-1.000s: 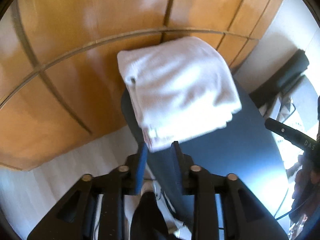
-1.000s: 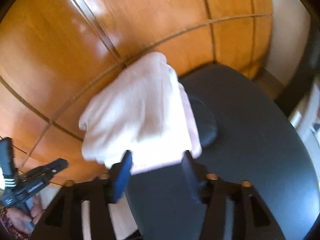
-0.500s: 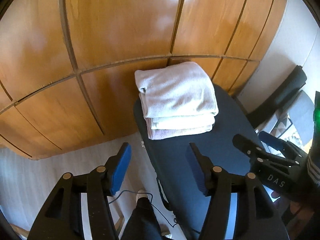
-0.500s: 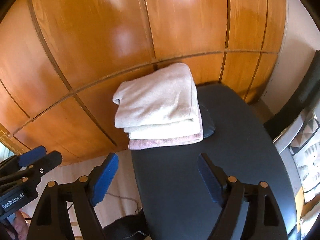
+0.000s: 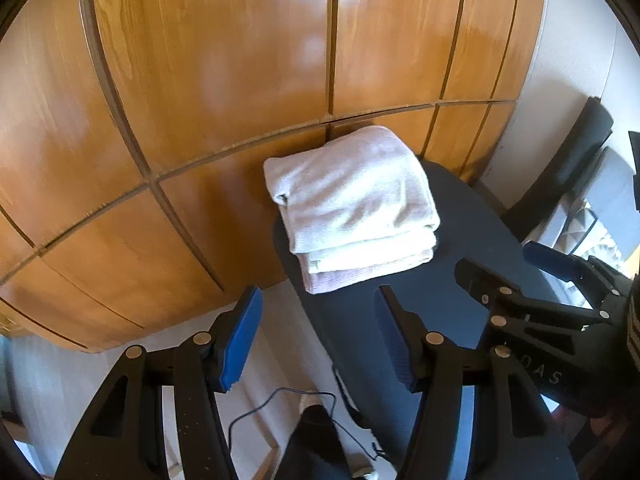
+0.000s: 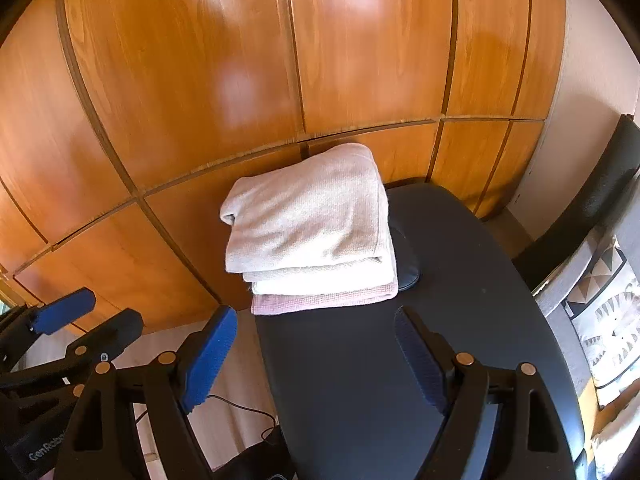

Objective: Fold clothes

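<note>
Where the wooden wardrobe (image 6: 248,80) meets the dark ironing board (image 6: 360,380), a folded towel stack (image 6: 308,228) is set at the far end. Soft, light cloth is judged best taken at its folded edge. Left gripper (image 5: 318,340) and right gripper (image 6: 314,354) are spread, empty. "GenRob" is read.

**Lighting and Image Quality**

Both views are bright and evenly lit. The glossy wooden cabinet doors (image 6: 320,80) carry 2 soft glare patches in the right wrist view and paler, smeared reflections in the left wrist view. Strong light at the right edge of both views washes out detail there. The folded towels (image 6: 308,232) are sharp, with a narrow shadow on the dark table (image 6: 360,380) under their near edge. Fisheye distortion bows the cabinet seams into curves. Black vignetting fills all 4 corners. No motion blur is visible.
</note>
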Demonstrator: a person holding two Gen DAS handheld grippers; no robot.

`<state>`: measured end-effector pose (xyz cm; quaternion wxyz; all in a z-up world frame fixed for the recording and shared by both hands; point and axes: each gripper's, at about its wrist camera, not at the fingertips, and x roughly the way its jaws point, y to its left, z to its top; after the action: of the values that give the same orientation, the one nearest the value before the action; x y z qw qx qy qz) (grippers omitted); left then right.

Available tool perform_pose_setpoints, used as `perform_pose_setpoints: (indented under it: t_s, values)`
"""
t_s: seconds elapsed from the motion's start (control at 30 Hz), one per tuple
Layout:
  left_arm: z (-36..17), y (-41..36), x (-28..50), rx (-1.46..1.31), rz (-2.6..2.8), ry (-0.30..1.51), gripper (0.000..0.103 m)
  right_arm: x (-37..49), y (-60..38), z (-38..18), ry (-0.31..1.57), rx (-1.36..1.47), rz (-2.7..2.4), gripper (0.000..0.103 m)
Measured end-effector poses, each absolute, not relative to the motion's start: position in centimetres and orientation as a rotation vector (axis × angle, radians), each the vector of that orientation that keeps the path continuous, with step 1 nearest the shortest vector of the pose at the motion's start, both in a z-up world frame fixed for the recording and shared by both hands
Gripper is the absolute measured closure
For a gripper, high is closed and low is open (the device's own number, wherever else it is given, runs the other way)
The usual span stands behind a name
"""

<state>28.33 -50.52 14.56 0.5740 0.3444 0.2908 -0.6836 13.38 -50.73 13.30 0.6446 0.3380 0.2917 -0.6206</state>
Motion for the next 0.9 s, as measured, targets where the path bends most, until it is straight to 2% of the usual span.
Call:
perform_pose_setpoints:
  t_s: [0.63, 0.8, 0.9]
  values:
    - [14.1, -51.0, 28.2, 0.761, -1.548, 0.775, 0.042, 13.1, -51.7, 12.1, 0.719, 0.799, -1.354, 0.020]
    - [14.1, -51.4, 28.8, 0.706, -1.524, 0.824, 0.038, 12.9, -52.0, 12.0, 0.718, 0.804, -1.351, 0.020]
    - [14.3, -50.9, 29.2, 0.646, -1.515, 0.777, 0.038, 12.8, -52.0, 11.8, 0.716, 0.815, -1.346, 0.020]
